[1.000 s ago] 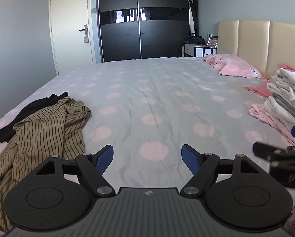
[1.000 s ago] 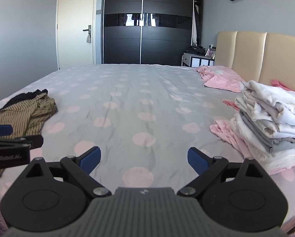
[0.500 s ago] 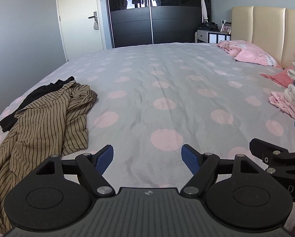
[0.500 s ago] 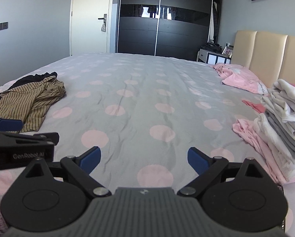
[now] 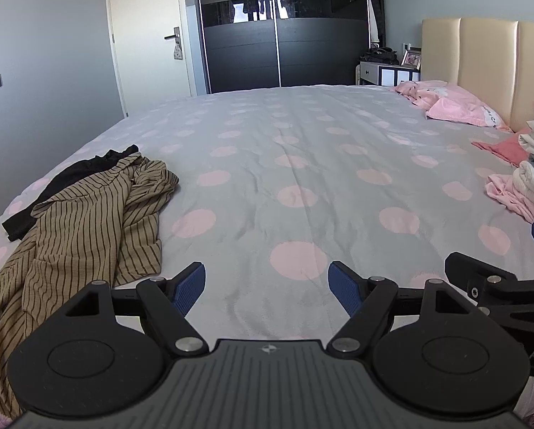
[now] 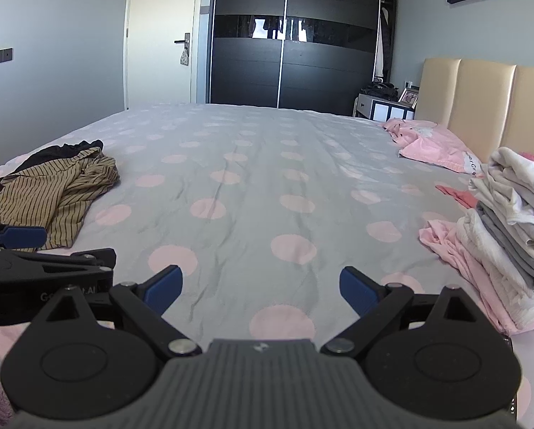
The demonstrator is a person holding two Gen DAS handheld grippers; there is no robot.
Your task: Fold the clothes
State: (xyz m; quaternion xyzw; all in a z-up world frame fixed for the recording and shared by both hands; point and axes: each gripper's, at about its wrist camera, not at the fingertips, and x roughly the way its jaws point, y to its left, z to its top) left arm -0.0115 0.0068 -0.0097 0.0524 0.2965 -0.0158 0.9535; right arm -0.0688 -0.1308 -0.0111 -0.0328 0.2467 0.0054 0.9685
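Both tongs hover low over the near edge of a bed [image 5: 295,150] covered in a grey sheet with pale pink dots. The left tongs [image 5: 267,287] stand with their blue-padded fingers wide apart and nothing between them. The right tongs [image 6: 261,286] are likewise spread wide and empty. Each tool shows at the edge of the other's view: the right one at the right border of the left wrist view, the left one at the left border of the right wrist view, so the two are held side by side, near each other.

The clothes lie in two groups, well apart. On the left side of the bed a brown striped garment [image 5: 84,228] lies crumpled and unfolded, its near end reaching toward the left tongs; a black garment [image 5: 70,182] lies just beyond it, partly underneath. On the right side, near the beige headboard [image 6: 481,107], a stack of folded white and grey clothes [image 6: 509,214] rests on a loose pink garment [image 6: 445,243]. A coral-red piece [image 6: 456,195] shows just behind the stack. Farther up the bed lies a pink pillow [image 6: 431,150] with some pink cloth bunched against it.

Beyond the bed stand a dark sliding wardrobe [image 6: 295,43], a white door [image 6: 159,35] and a small bedside cabinet [image 6: 384,107]
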